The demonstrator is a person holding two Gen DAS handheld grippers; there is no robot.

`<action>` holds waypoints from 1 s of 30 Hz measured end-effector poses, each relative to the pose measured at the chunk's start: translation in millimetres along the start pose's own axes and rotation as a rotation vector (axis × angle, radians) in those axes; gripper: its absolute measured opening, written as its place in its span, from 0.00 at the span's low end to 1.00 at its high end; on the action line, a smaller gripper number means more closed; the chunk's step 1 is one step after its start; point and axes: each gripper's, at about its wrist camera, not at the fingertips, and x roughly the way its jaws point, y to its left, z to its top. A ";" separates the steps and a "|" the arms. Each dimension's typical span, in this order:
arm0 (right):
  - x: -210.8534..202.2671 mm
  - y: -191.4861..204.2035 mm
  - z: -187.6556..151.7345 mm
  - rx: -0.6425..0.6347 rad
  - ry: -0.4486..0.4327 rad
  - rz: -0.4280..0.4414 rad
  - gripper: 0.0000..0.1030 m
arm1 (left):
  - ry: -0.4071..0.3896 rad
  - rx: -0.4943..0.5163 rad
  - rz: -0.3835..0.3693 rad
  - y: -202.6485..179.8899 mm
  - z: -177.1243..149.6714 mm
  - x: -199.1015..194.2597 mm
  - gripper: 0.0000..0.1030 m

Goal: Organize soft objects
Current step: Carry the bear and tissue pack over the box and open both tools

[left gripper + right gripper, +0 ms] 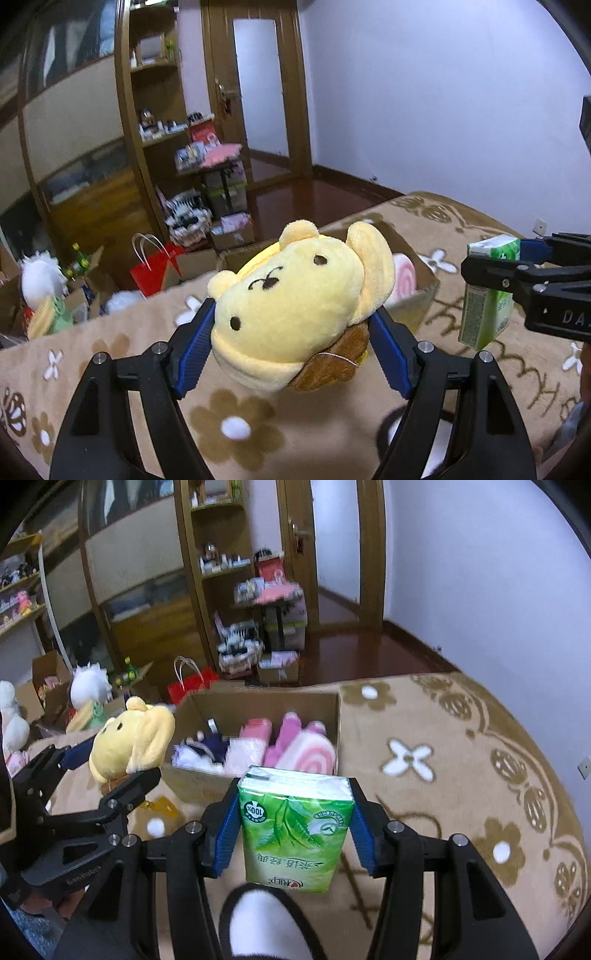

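My left gripper [291,325] is shut on a yellow bear plush [295,310] and holds it above the flowered blanket [110,354]. It also shows in the right wrist view [125,746], left of the box. My right gripper [293,819] is shut on a green tissue pack [295,827], held upright just before the cardboard box [266,705]. In the left wrist view the pack [487,295] hangs at the right. The box holds a pink swirl plush [310,753], a pink item [251,738] and a dark-and-white doll [203,749].
A black-and-white soft object [258,923] lies on the blanket under my right gripper. Beyond the bed edge stand a red paper bag [155,266], open cartons with plush toys [40,291], wooden shelves [159,110] and a door [258,85].
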 end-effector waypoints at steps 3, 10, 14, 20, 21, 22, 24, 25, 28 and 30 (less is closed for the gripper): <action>0.4 3.2 9.9 0.007 -0.035 0.014 0.54 | -0.023 -0.012 0.026 6.9 11.1 4.6 0.76; -1.7 4.9 30.7 0.001 -0.123 0.036 0.55 | -0.075 -0.031 0.045 21.0 30.5 11.5 0.76; 0.7 5.6 42.2 -0.003 -0.162 0.049 0.55 | -0.090 -0.016 0.055 20.2 37.2 19.8 0.76; 8.5 6.0 56.6 -0.024 -0.199 0.081 0.55 | -0.086 0.009 0.073 17.0 34.5 32.4 0.76; 10.2 6.4 57.9 -0.033 -0.203 0.084 0.55 | -0.079 0.010 0.073 15.9 33.1 34.7 0.76; 11.9 7.4 59.4 -0.042 -0.206 0.087 0.55 | -0.070 0.011 0.073 15.7 31.4 37.3 0.76; 17.3 8.3 61.1 -0.060 -0.201 0.099 0.55 | -0.056 0.021 0.079 15.8 28.5 43.7 0.76; 20.8 9.0 61.5 -0.069 -0.194 0.103 0.55 | -0.050 0.024 0.083 15.9 27.1 47.0 0.76; 29.4 7.5 61.2 -0.089 -0.183 0.114 0.55 | -0.023 0.018 0.090 18.6 23.9 58.5 0.76; 36.4 6.4 61.8 -0.094 -0.176 0.121 0.55 | -0.005 0.009 0.091 21.3 21.9 66.7 0.76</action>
